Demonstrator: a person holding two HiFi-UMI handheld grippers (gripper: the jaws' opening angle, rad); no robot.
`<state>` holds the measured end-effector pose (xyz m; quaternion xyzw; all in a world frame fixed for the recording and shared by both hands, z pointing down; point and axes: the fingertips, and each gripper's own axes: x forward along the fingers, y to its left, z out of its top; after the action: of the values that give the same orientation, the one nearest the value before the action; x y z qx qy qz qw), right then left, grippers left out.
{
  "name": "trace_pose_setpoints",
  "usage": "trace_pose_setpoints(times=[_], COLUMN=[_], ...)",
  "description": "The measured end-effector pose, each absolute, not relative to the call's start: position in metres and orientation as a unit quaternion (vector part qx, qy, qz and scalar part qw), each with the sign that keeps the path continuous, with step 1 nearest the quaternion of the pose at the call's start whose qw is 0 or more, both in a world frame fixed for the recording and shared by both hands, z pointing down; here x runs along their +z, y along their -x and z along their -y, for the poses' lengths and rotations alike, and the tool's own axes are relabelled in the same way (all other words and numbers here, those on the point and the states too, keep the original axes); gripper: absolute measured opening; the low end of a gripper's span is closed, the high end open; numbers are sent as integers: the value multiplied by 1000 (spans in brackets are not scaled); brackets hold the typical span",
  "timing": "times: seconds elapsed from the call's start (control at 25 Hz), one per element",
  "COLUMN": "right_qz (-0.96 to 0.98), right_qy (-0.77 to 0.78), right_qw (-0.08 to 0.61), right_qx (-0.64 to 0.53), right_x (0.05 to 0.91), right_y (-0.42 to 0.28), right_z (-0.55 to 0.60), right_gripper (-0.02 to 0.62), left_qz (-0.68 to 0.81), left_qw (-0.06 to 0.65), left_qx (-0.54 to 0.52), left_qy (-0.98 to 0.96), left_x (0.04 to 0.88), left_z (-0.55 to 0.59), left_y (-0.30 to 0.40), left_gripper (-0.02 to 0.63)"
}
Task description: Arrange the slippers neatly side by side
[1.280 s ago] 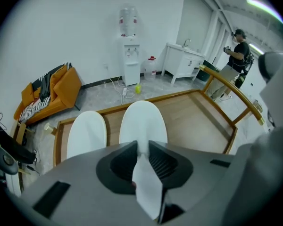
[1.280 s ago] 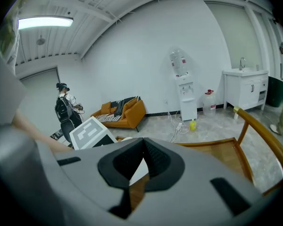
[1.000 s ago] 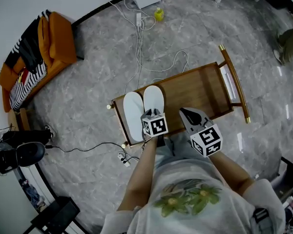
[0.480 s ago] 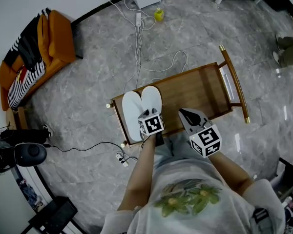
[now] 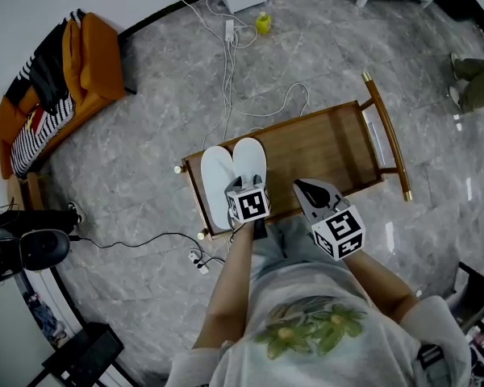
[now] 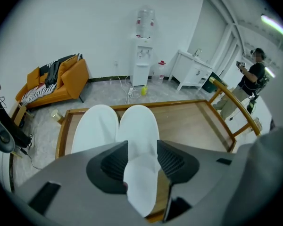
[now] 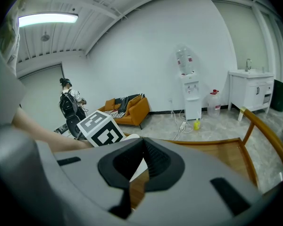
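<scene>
Finding: the left slipper (image 5: 216,185) and the right slipper (image 5: 249,164) lie flat, touching side by side with toes level, at the left end of the wooden bench (image 5: 331,145), so the arranging looks done. The left gripper (image 6: 142,149) has just been opening; its jaws stand spread on either side of the right slipper's heel. The right gripper (image 7: 142,147) hangs over the bench with jaws pressed together on nothing, so only the withdrawal appears to be left.

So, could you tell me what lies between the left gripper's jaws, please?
The heel end of the right-hand white slipper lies between the left gripper's jaws, which have just been opening; the left gripper view shows it.
</scene>
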<state>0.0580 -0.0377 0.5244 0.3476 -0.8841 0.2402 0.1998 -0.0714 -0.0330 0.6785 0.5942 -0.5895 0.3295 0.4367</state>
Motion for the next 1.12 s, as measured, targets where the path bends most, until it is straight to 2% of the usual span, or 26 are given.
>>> trace_pose_setpoints(times=[0.52,0.72,0.96,1.12], right_qz=[901,910,919,923], right_qy=[-315,-298,-281,-274], right_qw=[192,189,182,178], right_qx=[226,218,208,203], right_x=[515,507,496,490], right_y=[-40,-28,-15,-6], right_z=[22,17,13,9], right_gripper=[6,6,6,6], left_qz=[588,590,618,636], left_qw=[346,339,308,286], left_qx=[300,269,233,218], left_qy=[-667,-682,-685,-683], left_x=[600,574,537,516], left_z=[25,3,-13,-20], left_y=[74,90,111,122], left_gripper=[229,232,228,197])
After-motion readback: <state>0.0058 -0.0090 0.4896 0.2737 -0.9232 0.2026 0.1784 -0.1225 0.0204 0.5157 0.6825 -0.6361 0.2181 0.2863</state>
